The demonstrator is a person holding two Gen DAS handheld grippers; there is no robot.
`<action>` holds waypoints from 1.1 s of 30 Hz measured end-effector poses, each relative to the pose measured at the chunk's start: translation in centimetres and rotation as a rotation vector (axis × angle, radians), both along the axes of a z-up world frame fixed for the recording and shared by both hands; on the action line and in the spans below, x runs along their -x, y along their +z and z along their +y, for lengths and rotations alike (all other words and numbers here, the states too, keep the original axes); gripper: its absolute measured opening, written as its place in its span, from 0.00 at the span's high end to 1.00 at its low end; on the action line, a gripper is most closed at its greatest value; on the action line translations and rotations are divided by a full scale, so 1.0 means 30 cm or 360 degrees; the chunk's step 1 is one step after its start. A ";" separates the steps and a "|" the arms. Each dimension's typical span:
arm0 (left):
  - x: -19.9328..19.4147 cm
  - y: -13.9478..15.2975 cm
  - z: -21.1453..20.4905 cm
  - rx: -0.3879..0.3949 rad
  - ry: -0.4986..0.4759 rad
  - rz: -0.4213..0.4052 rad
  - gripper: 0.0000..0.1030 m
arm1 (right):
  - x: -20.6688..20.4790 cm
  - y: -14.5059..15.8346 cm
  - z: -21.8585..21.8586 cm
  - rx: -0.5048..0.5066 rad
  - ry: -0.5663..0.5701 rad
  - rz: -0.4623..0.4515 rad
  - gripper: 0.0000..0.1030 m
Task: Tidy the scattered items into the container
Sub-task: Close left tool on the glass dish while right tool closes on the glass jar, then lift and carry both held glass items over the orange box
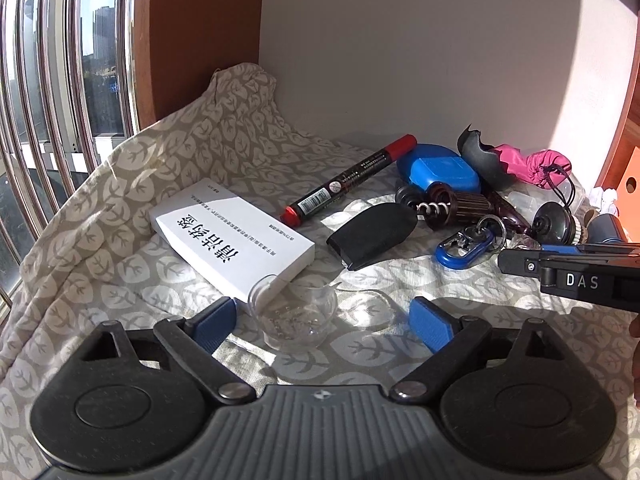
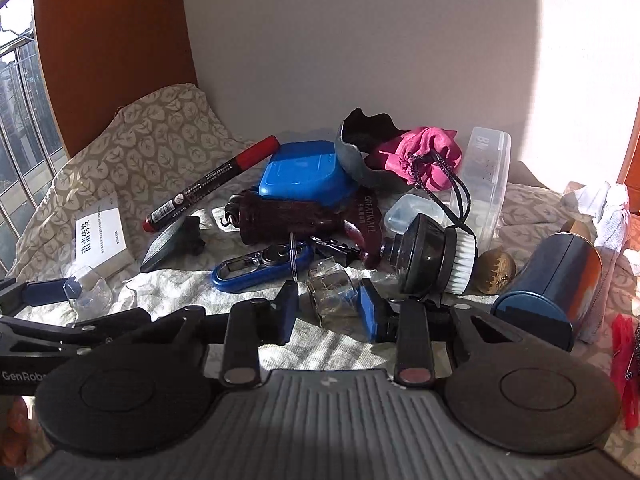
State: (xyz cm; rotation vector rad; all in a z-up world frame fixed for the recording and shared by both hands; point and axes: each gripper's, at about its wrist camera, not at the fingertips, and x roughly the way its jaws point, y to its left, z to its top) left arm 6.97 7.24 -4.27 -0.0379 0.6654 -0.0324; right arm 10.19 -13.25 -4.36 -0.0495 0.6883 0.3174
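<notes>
Small clear glass jar (image 2: 330, 294), lying on the leaf-print cloth (image 2: 160, 140) at the near edge of the clutter, directly between the pads of the right gripper (image 2: 330, 312). The jar is straight ahead of this tool, and the narrowed jaws bracket it on both sides, the blue pads at or almost at the glass; whether they already press it cannot be told. To the left, a clear glass cup (image 1: 292, 316) stands upright between the widely parted fingers of the left gripper (image 1: 320, 320), which touch nothing. Just beyond the jar lie a blue carabiner with keys (image 2: 256, 268) and a round brush (image 2: 436, 260); farther back, a red marker (image 2: 212, 184), a blue box (image 2: 304, 172) and a clear plastic container (image 2: 484, 184).
</notes>
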 end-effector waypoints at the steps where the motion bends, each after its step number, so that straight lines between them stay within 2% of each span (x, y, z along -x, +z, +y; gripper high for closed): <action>1: 0.000 0.001 0.001 -0.0002 -0.0009 -0.0005 0.24 | 0.003 -0.002 0.002 0.0015 0.0013 -0.0011 0.75; 2: -0.001 0.003 0.003 0.0000 -0.0028 -0.0011 0.28 | 0.008 -0.002 0.000 0.0013 0.0019 -0.0018 0.75; 6: 0.004 0.009 0.000 0.0004 -0.0095 -0.0023 0.58 | 0.021 -0.004 -0.019 -0.0019 0.0039 -0.0028 0.78; 7: 0.010 0.012 -0.001 0.0016 -0.0114 -0.0021 0.62 | 0.024 -0.003 -0.022 -0.0023 0.0043 -0.0029 0.78; 10: 0.031 0.018 -0.003 0.0008 -0.0138 -0.0019 0.63 | 0.029 0.005 -0.038 -0.0048 0.0060 -0.0032 0.78; 14: 0.064 0.044 -0.002 0.0075 -0.0191 -0.0037 0.63 | 0.063 0.027 -0.061 -0.0096 0.0075 -0.0068 0.78; 22: 0.092 0.154 -0.106 0.0061 -0.0366 -0.0188 0.63 | 0.140 0.119 -0.103 -0.0116 0.0057 -0.0206 0.78; 29: 0.075 0.315 -0.335 0.0094 -0.0688 -0.0374 0.63 | 0.211 0.252 -0.245 -0.0061 -0.0124 -0.0409 0.78; 33: 0.058 0.403 -0.548 0.0105 -0.0915 -0.0462 0.63 | 0.243 0.321 -0.387 -0.0015 -0.0294 -0.0499 0.78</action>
